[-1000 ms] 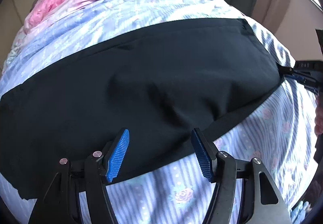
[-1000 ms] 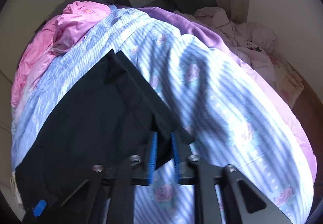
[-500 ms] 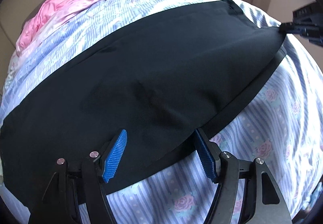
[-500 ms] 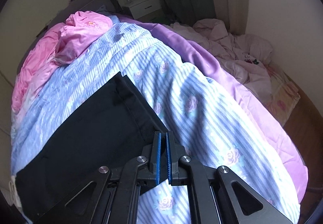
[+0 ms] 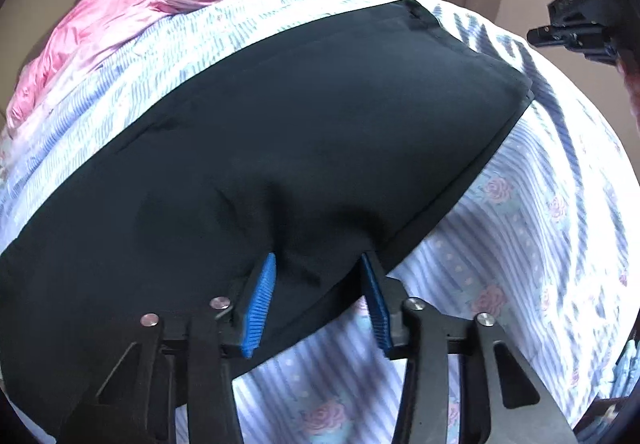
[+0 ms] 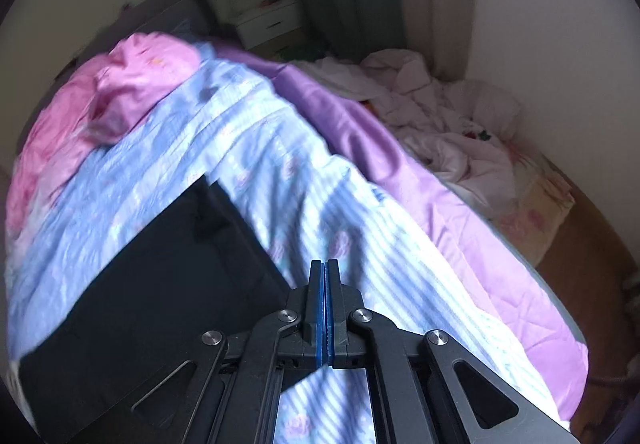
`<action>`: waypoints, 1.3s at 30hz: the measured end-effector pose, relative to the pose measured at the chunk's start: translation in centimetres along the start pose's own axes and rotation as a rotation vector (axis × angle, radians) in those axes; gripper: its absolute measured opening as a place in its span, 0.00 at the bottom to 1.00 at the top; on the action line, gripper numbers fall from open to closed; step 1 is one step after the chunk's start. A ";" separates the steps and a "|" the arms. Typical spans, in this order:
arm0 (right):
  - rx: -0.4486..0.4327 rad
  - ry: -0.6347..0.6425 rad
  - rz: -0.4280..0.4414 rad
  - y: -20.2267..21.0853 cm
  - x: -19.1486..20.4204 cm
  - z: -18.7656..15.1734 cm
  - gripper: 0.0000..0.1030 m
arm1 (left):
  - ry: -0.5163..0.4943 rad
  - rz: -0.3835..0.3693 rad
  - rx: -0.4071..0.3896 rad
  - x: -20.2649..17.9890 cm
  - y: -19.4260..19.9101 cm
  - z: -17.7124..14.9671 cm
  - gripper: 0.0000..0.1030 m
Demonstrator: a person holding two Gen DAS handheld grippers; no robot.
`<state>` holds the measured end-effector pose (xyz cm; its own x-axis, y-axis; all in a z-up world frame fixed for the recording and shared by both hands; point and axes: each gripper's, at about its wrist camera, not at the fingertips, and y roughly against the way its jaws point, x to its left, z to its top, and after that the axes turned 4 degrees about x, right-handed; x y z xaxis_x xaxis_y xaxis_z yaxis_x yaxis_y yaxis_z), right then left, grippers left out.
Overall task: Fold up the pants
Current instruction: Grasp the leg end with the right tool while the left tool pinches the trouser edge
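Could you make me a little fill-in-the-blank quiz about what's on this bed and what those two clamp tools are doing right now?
1. The pants lying on the striped floral sheet are ____ in colour.
2. The right gripper has its jaws fully ____.
3. The left gripper has pants fabric ____ its blue pads.
4. The crumpled bedding beyond the pants is ____.

Missing words: black; shut; between; pink

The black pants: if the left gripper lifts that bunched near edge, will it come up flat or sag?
Likely sag. The black pants already pucker between the left gripper's closing pads, so the cloth looks limp. They lie over a soft striped quilt, which may drag along. Probably light; the far end would trail.
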<state>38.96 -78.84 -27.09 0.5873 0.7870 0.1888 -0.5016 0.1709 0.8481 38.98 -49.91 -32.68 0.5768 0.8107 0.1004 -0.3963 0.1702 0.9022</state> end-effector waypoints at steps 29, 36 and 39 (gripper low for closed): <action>0.155 -0.171 0.178 -2.9 -0.4 -5.5 0.34 | 0.024 -0.044 0.013 0.8 0.9 -0.5 0.17; 0.148 -0.188 0.166 -3.7 -0.6 -5.5 0.34 | 0.013 -0.046 0.020 0.6 0.9 -0.4 0.13; 0.127 -0.193 0.160 -3.5 -0.8 -5.1 0.34 | 0.012 -0.046 0.020 0.5 0.9 -0.4 0.11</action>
<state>37.02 -77.01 -32.74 0.6236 0.6681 0.4059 -0.5210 -0.0319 0.8530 38.67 -49.12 -32.02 0.5855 0.8089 0.0538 -0.3552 0.1963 0.9139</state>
